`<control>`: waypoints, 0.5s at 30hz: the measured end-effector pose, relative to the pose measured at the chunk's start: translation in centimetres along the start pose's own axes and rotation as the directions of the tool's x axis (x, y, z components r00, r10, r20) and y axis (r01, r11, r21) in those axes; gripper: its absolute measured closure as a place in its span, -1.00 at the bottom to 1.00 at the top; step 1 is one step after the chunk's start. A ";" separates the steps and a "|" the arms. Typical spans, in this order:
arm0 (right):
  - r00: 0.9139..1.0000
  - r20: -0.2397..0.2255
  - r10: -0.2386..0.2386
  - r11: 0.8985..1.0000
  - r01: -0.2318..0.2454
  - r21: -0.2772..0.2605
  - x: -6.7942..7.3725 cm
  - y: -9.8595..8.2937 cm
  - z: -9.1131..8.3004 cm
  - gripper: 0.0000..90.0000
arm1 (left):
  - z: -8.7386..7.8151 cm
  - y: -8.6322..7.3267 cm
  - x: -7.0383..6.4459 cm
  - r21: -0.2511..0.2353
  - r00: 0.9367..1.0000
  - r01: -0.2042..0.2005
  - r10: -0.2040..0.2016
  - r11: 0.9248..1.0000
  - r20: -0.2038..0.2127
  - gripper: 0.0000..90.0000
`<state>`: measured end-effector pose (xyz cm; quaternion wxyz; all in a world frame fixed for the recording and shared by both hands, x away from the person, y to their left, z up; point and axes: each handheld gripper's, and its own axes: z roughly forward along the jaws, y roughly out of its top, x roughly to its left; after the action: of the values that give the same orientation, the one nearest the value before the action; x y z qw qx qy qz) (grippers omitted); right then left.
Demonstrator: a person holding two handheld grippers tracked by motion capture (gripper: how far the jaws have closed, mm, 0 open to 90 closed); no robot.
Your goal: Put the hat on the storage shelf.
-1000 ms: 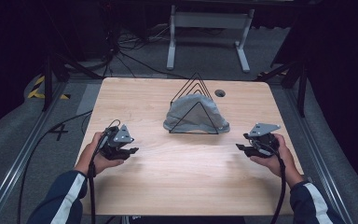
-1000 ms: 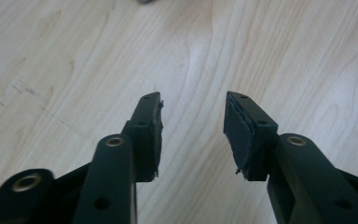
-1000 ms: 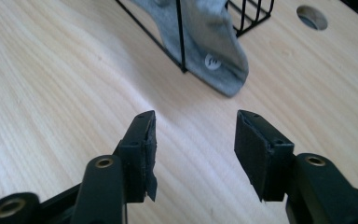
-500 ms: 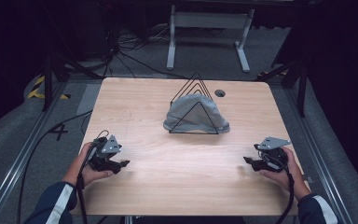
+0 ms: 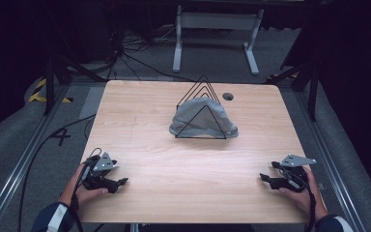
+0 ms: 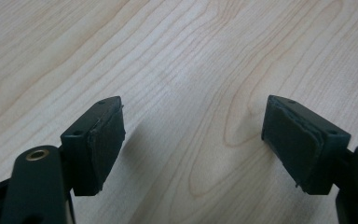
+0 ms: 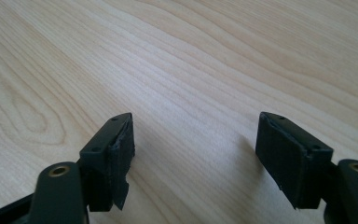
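my left tongs [image 5: 121, 182] released, low over tabletop [image 5: 154, 125] | my right tongs [image 5: 265, 178] released, likewise | wire rack [image 5: 200, 108] holds grey cloth [image 5: 207, 123], well apart from both

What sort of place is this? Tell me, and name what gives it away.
Probably a lab or studio set up for recording: a lone wooden table on grey carpet, dark curtains around it, cables strewn on the floor behind, and a hand-held left gripper and right gripper.
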<state>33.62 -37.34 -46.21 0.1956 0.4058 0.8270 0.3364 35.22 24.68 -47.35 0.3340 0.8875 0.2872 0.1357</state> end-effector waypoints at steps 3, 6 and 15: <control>0.999 0.004 0.032 0.999 -0.032 -0.040 -0.1 -0.9 -0.3 -0.41 | 0.0 -0.9 0.2 -0.036 0.997 0.074 -0.074 0.997 0.011 -0.59; 0.999 0.012 0.042 0.998 -0.042 -0.042 0.1 -1.4 -0.7 -0.48 | 0.1 -1.3 -0.1 -0.065 0.995 0.103 -0.104 0.993 -0.009 -0.62; 0.998 0.030 0.060 0.997 -0.059 -0.043 0.2 -1.5 -0.7 -0.54 | 0.0 -1.3 -0.6 -0.065 0.990 0.130 -0.133 0.989 -0.039 -0.64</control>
<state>32.23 -38.10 -46.79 0.2067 0.4314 0.8041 0.3530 34.23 25.08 -48.25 0.3633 0.8526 0.3479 0.1414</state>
